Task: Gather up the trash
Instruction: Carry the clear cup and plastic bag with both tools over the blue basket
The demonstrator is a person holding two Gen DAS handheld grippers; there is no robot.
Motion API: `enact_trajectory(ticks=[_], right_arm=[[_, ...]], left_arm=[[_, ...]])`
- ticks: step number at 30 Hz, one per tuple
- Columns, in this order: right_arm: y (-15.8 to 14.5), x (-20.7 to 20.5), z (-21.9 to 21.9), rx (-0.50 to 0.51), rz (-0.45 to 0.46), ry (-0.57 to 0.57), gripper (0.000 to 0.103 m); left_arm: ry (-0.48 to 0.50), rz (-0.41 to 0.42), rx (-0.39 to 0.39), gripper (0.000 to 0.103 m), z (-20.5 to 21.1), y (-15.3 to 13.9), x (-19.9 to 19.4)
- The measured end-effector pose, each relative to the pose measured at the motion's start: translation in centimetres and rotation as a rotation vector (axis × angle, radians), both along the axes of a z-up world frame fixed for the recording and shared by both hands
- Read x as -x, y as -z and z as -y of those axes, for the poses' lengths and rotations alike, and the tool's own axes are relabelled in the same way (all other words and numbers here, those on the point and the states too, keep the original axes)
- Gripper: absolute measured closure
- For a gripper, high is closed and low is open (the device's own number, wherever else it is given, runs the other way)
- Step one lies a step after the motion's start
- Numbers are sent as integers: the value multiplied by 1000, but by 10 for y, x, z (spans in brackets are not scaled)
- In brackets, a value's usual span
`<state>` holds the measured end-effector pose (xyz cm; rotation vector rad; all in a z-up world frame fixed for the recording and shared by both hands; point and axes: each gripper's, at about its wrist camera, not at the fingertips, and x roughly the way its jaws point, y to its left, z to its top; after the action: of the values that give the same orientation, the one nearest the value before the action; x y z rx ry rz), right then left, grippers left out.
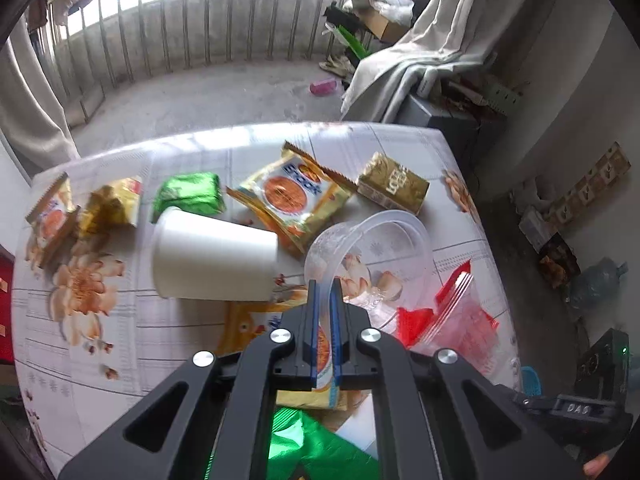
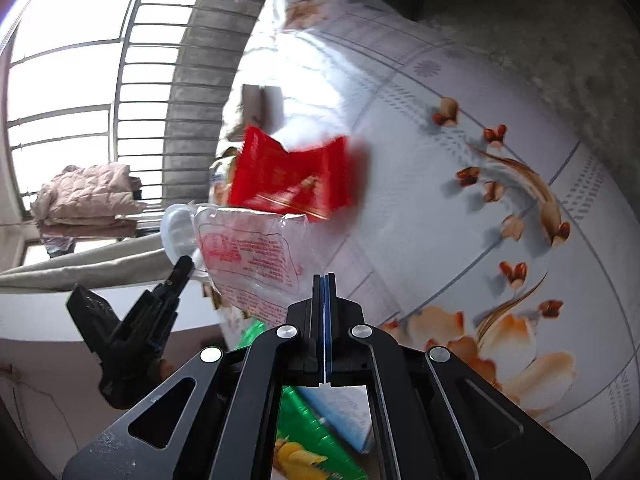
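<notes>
My left gripper [image 1: 325, 286] is shut on the rim of a clear plastic cup [image 1: 372, 248], held over the floral table [image 1: 120, 340]. A white paper cup [image 1: 212, 260] lies on its side to its left. Behind lie a green packet [image 1: 188, 196], an orange biscuit wrapper [image 1: 288, 196], a gold box [image 1: 392, 184] and two wrappers at far left [image 1: 52, 216]. A red wrapper and a clear zip bag [image 1: 456, 320] lie to the right. My right gripper [image 2: 325, 280] is shut and empty; the clear bag [image 2: 252, 256] and red wrapper [image 2: 288, 176] lie ahead of it. The left gripper's body [image 2: 132, 344] shows at left.
A green bag [image 1: 312, 448] and more wrappers lie under the left gripper. Beyond the table is a balcony with railing [image 1: 200, 32], a draped cloth [image 1: 432, 40] and clutter at right. The table edge runs close on the right [image 1: 480, 208].
</notes>
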<state>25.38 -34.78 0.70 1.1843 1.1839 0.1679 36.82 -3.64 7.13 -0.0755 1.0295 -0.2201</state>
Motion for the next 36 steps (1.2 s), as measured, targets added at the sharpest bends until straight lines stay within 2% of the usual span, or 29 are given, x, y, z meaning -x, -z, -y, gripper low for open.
enact_trajectory(ticks=[3,10,13,14,16,21,25,32,36], right_arm=[[-9,2,0,-27,31,-5,103],[-19,9,5,-62,75,16,103],[-21,13,5,-79,92,23,103],[-21,15,5,-81,96,26,103],[-23,20,6,-102,108,27,103],[-26,32,7,-152,142,31,103],[-25,55,16,-195,166,42,103],[-24,92,41,-237,196,106,103],[-13,122,59,-263,195,149,103]], left_arm=[[-10,37,-10,99,-10,-11,8],[4,191,-117,99,-17,-42,34],[13,280,-192,99,-16,-55,48],[23,334,-237,99,-13,-60,55],[52,406,-274,99,-9,-70,69],[64,430,-207,99,-12,-88,92],[79,430,-125,99,-13,-96,120],[120,442,-48,98,5,-95,168],[122,449,-18,98,13,-90,193]])
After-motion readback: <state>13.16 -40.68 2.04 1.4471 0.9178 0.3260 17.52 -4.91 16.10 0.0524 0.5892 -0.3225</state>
